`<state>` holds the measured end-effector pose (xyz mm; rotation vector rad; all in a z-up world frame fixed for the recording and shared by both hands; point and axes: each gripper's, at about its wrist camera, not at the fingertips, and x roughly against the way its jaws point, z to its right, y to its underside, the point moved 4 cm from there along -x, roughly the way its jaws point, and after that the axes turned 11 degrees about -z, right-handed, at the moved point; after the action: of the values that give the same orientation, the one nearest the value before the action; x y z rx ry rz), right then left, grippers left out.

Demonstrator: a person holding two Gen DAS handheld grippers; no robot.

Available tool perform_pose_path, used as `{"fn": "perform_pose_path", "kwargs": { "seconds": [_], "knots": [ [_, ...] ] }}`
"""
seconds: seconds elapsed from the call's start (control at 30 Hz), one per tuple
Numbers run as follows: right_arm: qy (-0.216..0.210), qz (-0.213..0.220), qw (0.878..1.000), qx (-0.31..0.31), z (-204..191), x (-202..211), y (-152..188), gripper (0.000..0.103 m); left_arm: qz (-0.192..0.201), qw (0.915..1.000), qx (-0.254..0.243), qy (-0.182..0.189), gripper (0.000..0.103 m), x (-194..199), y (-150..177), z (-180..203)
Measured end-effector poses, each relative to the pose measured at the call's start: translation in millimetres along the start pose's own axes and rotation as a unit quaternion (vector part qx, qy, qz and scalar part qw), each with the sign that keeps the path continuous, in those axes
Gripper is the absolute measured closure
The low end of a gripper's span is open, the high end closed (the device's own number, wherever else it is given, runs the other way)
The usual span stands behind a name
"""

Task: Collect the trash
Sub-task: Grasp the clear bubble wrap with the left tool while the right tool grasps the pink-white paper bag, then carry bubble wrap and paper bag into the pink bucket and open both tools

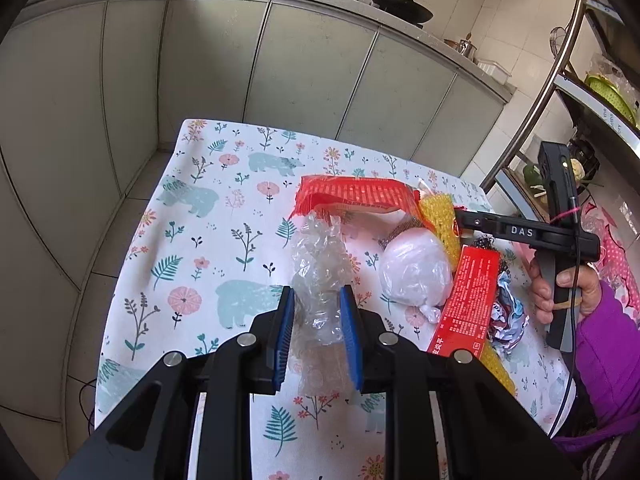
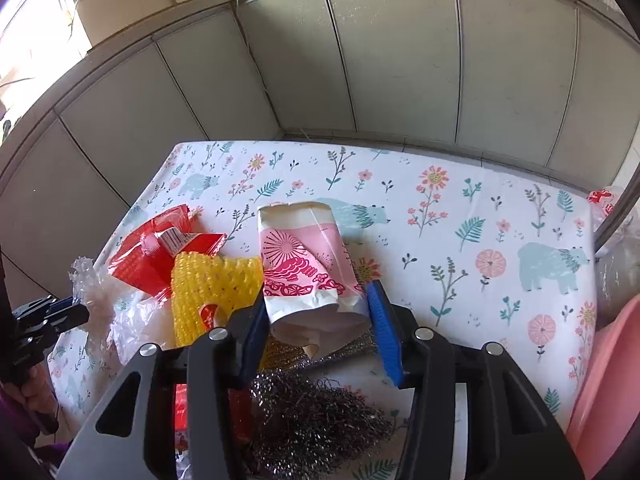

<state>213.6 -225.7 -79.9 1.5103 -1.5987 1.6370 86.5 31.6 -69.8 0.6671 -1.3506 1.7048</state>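
Observation:
In the left wrist view my left gripper (image 1: 317,302) has its blue pads on both sides of a crumpled clear plastic wrap (image 1: 318,276) on the floral tablecloth (image 1: 192,240), closed on it. In the right wrist view my right gripper (image 2: 318,308) holds a pink and white paper bag (image 2: 308,268) between its pads. Trash lies in a pile: a red wrapper (image 1: 352,196), yellow foam netting (image 2: 212,280), a white plastic ball (image 1: 416,276), a red box (image 1: 468,304), steel wool (image 2: 316,412). The right gripper also shows in the left wrist view (image 1: 460,220).
Grey cabinet doors (image 1: 312,64) stand behind the table. A metal shelf rack (image 1: 560,80) with vegetables is at the right. A pink basin (image 2: 608,392) sits off the table's right edge. Pans rest on the counter above.

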Motion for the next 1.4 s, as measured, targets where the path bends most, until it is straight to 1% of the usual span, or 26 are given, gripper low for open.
{"fn": "perform_pose_path", "kwargs": {
  "seconds": [0.17, 0.3, 0.4, 0.57, 0.73, 0.87, 1.03, 1.27, 1.4],
  "knots": [
    [-0.003, 0.046, 0.998, -0.032, 9, 40, 12, 0.055, 0.012, 0.9999, 0.000, 0.000, 0.080, 8, -1, 4],
    [0.000, 0.079, 0.996, -0.046, 5, 74, 31, 0.055, 0.027, 0.9996, -0.006, 0.000, 0.080, 20, -3, 10],
    [-0.004, 0.105, 0.993, -0.056, -3, 96, 51, 0.055, 0.038, 0.9992, -0.008, 0.004, 0.081, 29, -6, 16],
    [-0.011, 0.123, 0.990, -0.069, -14, 115, 79, 0.055, 0.054, 0.9983, -0.017, 0.009, 0.081, 45, -7, 32],
    [-0.018, 0.135, 0.987, -0.084, -16, 127, 97, 0.055, 0.071, 0.9966, -0.038, 0.016, 0.081, 59, -7, 55],
    [-0.018, 0.146, 0.985, -0.095, -10, 139, 111, 0.055, 0.078, 0.9950, -0.054, 0.028, 0.081, 64, -10, 78],
    [-0.007, 0.165, 0.979, -0.116, 4, 154, 127, 0.055, 0.077, 0.9921, -0.079, 0.060, 0.081, 61, -21, 115],
    [0.008, 0.185, 0.971, -0.154, 35, 167, 143, 0.055, 0.074, 0.9849, -0.129, 0.088, 0.081, 45, -34, 179],
    [0.019, 0.194, 0.965, -0.178, 56, 174, 153, 0.055, 0.067, 0.9812, -0.149, 0.103, 0.081, 31, -39, 212]
  ]
}}
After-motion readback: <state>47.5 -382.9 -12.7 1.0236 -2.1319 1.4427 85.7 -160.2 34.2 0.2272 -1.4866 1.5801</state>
